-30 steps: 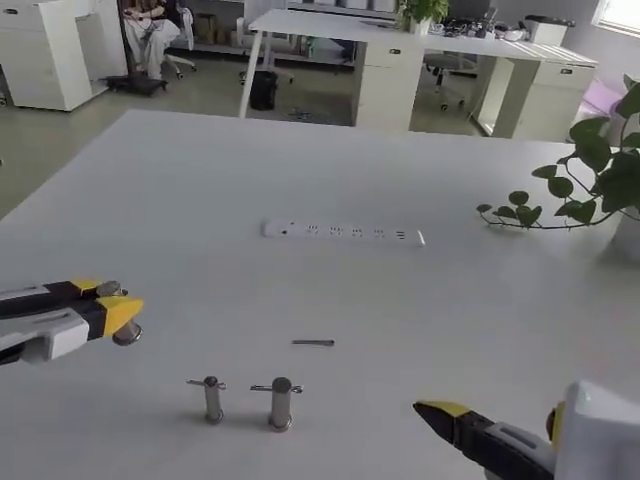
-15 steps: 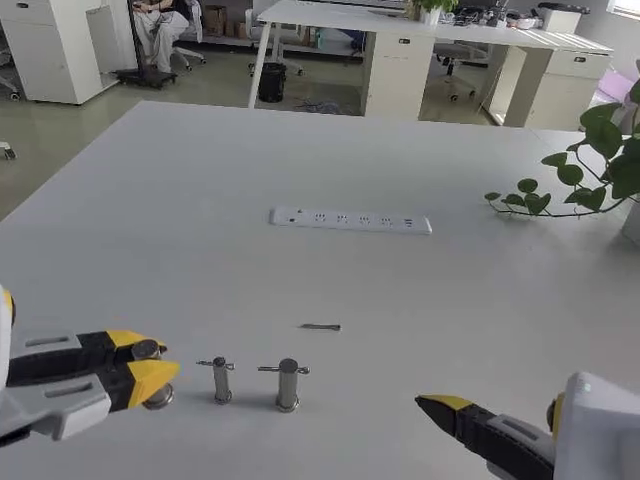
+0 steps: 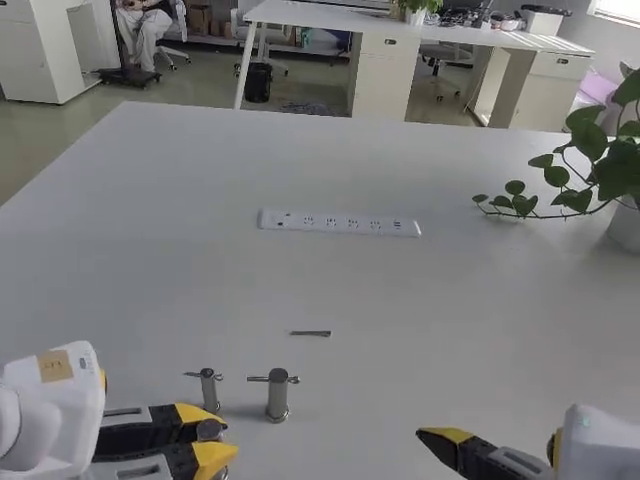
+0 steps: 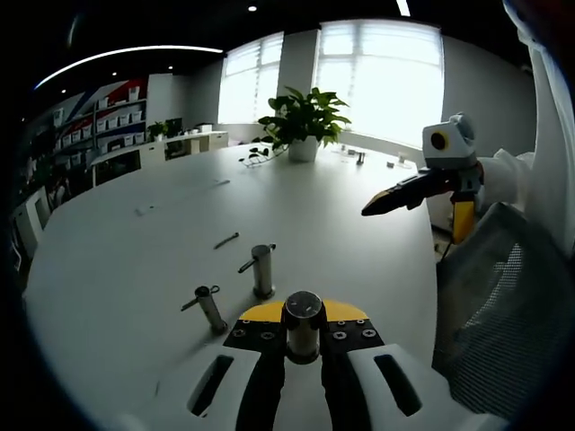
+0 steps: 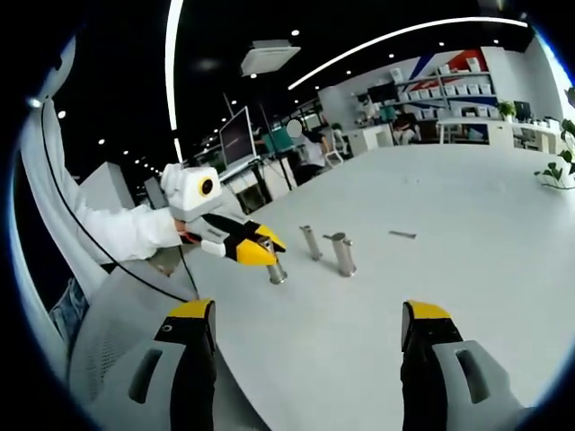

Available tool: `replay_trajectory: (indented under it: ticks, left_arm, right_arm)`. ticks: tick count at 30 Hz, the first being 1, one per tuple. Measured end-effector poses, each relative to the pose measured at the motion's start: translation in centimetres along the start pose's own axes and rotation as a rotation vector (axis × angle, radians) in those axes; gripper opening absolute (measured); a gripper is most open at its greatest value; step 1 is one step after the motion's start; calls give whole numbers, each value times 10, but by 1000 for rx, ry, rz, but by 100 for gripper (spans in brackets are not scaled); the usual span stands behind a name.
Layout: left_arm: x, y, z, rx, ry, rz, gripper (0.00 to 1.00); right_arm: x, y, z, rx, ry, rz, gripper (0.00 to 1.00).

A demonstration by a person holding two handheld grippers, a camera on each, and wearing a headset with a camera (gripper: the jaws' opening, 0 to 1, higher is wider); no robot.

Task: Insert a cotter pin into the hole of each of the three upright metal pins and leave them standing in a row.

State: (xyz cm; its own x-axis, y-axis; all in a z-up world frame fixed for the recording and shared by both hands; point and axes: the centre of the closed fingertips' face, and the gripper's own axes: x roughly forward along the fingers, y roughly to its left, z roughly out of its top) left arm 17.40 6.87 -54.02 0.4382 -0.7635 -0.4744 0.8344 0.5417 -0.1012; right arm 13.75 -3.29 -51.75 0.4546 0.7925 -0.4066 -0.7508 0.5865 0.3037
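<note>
A white power strip (image 3: 339, 223) lies flat near the middle of the white desk (image 3: 180, 190). A leafy potted plant (image 3: 592, 165) stands at the desk's right edge. Beyond the far edge are another white desk (image 3: 400, 24) and a black bin (image 3: 259, 83).

The left tongs (image 4: 304, 310) are closed on a pin (image 4: 304, 332), held upright. Just beyond it a left pin (image 4: 211, 307) and a right pin (image 4: 262, 271) stand on the counter (image 4: 359, 233), each with a cotter pin through its top. A loose cotter pin (image 4: 226, 240) lies farther off.
</note>
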Motion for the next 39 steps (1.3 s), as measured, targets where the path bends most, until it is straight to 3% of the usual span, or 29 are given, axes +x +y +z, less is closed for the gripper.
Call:
replay_trajectory:
  ticks: [7, 19, 27, 28, 29, 33, 35, 36, 39]
  left_arm:
    - [13, -3, -11, 23, 28, -18, 11]
    - [24, -1, -19, 49, 34, -16, 11]
    - [25, -2, -16, 49, 9, -32, 12]
    - [25, -3, -16, 38, 5, -34, 12]
    - [25, -4, -16, -14, -8, -41, 12]
    - [24, -4, -14, 3, -28, -36, 13]
    - [24, -4, -14, -9, -36, -39, 13]
    - [23, -5, -13, -50, -43, -50, 14]
    - [23, -8, -9, -67, -55, -76, 27]
  right_arm:
    - [3, 2, 2, -2, 4, 13, 83]
    - [3, 0, 0, 23, 6, 3, 83]
    - [4, 1, 0, 21, 9, 2, 83]
    - [4, 1, 0, 20, 8, 0, 83]
    - [4, 1, 0, 19, 8, -1, 83]
    - [4, 0, 0, 20, 8, -4, 83]
    - [4, 0, 0, 22, 7, -6, 83]
    - [4, 0, 1, 23, 7, -5, 83]
    - [4, 0, 1, 20, 10, -3, 83]
